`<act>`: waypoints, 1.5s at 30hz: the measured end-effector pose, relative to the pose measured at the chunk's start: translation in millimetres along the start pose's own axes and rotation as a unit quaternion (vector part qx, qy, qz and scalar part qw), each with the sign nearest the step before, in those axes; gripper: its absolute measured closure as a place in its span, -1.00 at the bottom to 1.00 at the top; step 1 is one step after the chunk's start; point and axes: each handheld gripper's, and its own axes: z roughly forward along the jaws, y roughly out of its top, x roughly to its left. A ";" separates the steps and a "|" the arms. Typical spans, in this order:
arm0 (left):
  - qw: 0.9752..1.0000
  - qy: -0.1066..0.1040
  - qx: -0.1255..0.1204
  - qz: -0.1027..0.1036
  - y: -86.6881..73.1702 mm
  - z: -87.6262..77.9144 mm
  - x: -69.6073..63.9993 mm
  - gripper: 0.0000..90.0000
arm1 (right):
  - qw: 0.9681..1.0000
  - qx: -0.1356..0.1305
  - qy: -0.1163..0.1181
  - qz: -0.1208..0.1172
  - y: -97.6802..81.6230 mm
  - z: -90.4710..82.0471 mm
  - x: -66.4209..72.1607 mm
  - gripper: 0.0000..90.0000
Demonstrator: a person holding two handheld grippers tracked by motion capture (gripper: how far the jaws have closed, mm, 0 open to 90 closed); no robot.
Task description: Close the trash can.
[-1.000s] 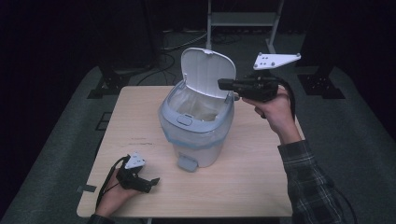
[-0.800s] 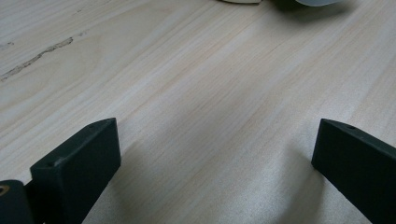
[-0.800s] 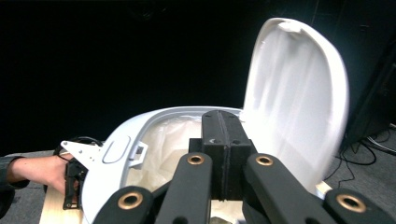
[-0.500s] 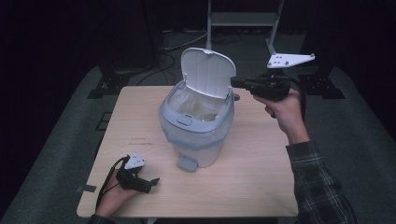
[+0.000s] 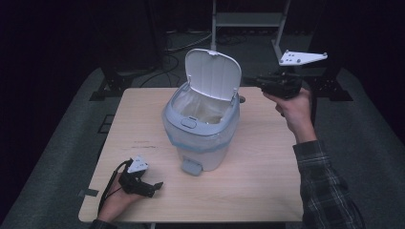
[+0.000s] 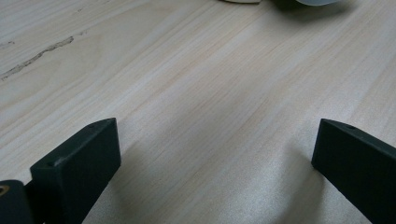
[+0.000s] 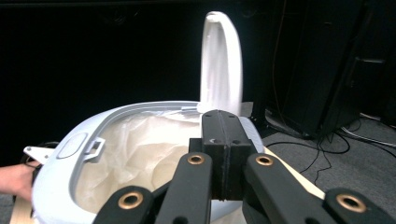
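A pale blue pedal bin (image 5: 200,136) stands mid-table with its white lid (image 5: 212,74) up and a white liner bag (image 7: 140,154) inside. My right gripper (image 5: 249,81) is held in the air to the right of the lid, pointing left at it, jaws pressed together with nothing between them; in the right gripper view its shut tip (image 7: 223,135) sits in front of the bin's rim (image 7: 88,135). My left gripper (image 5: 155,185) rests on the table at the front left, open and empty, its fingers (image 6: 77,163) wide apart over bare wood.
The light wood table (image 5: 267,157) has free room to the right and front of the bin. The bin's foot pedal (image 5: 192,167) faces the front edge. A metal stand (image 5: 248,19) and cables (image 5: 186,43) lie on the dark floor behind.
My right gripper has drawn back to the right, away from the raised lid, and now hangs farther off. The left gripper has stayed put.
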 end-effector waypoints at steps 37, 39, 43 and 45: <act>1.000 0.000 -0.001 -0.001 -0.3 -0.2 -0.1 -1.00 | 0.998 -0.015 0.065 0.022 9.5 22.7 -3.5 1.00; 1.000 0.000 -0.001 0.000 -0.3 -0.2 -0.1 -1.00 | 0.997 -0.014 0.075 0.023 8.9 26.2 0.2 1.00; 1.000 0.000 -0.001 -0.001 -0.3 -0.2 -0.1 -1.00 | 0.996 -0.012 0.087 0.023 7.5 30.5 6.3 1.00; 1.000 0.000 -0.001 0.000 -0.3 -0.2 -0.1 -1.00 | 0.995 -0.010 0.093 0.021 6.3 32.7 9.0 1.00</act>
